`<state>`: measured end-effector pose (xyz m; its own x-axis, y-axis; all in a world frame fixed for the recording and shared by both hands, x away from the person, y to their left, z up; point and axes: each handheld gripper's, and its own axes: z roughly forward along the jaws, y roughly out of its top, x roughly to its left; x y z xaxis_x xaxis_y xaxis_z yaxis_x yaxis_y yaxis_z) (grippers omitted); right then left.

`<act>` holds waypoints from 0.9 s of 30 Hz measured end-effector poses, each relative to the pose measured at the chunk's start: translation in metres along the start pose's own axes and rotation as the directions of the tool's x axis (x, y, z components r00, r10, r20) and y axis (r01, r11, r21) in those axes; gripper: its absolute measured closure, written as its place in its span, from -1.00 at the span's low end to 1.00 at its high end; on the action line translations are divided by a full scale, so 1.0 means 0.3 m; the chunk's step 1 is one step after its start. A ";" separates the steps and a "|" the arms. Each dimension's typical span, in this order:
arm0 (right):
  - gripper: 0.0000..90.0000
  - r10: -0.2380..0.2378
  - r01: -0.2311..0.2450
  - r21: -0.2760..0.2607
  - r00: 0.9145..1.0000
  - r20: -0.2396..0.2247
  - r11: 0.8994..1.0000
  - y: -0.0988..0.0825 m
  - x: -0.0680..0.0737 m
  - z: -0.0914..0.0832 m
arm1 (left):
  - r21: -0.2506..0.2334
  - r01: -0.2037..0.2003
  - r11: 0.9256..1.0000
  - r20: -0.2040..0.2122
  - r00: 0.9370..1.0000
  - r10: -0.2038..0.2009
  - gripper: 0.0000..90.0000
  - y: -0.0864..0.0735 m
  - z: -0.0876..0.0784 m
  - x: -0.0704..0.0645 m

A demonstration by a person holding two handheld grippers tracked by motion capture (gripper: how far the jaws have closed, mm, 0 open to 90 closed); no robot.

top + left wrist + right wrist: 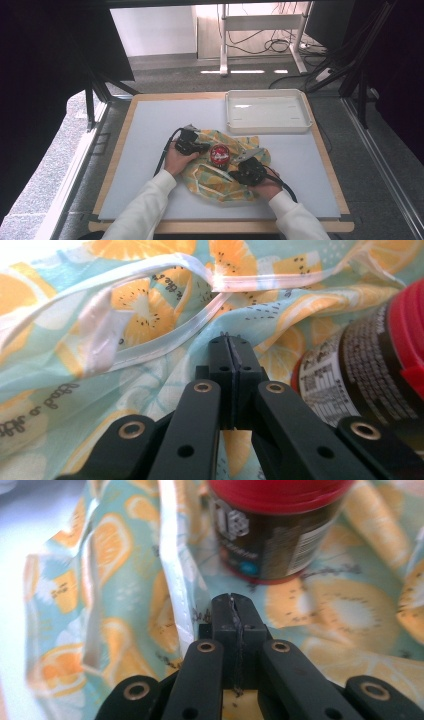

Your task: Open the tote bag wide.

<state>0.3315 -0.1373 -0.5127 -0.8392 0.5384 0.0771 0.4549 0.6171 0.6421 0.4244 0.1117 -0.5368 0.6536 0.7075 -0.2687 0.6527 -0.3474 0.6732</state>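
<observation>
Two hand-held grippers are working at a crumpled cloth bag [225,172] printed with orange slices on pale blue-green, which is lying on the grey table mat [150,150], nearer the person than the white tray [267,111] and just in front of it. Sitting on the bag's middle is a dark jar with a red lid [219,154], and this jar is serving as the landmark.

To the left of the jar in the high view, the left gripper [192,142] is resting at the bag's upper left edge, near the jar but apart from it. In the left gripper view its jaws are pressing fully together [230,347]; a thin fold of the printed cloth appears to be running between them, though I cannot tell for sure. The jar [370,370] is standing just to the right of those jaws, its label facing them, and a white ribbon strap [150,347] is looping across the fabric beyond the tips.

To the right of the jar and closer to the person, the right gripper [248,171] is lying on the bag. In the right gripper view its jaws are likewise closed tight [232,605], with a sliver of fabric seemingly pinched along the seam between them. The jar [275,530] is standing directly beyond the tips, upright on the cloth, and a white strap [175,575] is running alongside to the left.
</observation>
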 end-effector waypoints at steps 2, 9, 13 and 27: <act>0.98 -0.002 0.002 0.010 1.000 -0.010 1.000 -0.005 0.012 0.001 | 0.005 -0.002 1.000 -0.004 1.000 0.002 1.00 0.009 0.004 0.003; 0.98 -0.015 0.016 0.020 0.999 -0.051 1.000 -0.024 0.043 -0.001 | 0.000 0.023 1.000 -0.002 1.000 -0.023 1.00 0.035 0.030 0.015; 0.98 -0.026 0.028 0.032 0.998 -0.061 0.999 -0.035 0.052 -0.001 | -0.003 0.041 0.999 0.003 0.999 -0.041 1.00 0.040 0.035 0.019; 0.98 -0.042 0.043 0.023 0.998 -0.043 0.999 -0.033 0.052 0.000 | -0.011 0.046 0.999 0.008 0.999 -0.046 1.00 0.046 0.019 0.009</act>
<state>0.3138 -0.1351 -0.5180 -0.8694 0.4871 0.0829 0.4255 0.6528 0.6268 0.4374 0.1053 -0.5321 0.6262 0.7177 -0.3046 0.6777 -0.3080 0.6677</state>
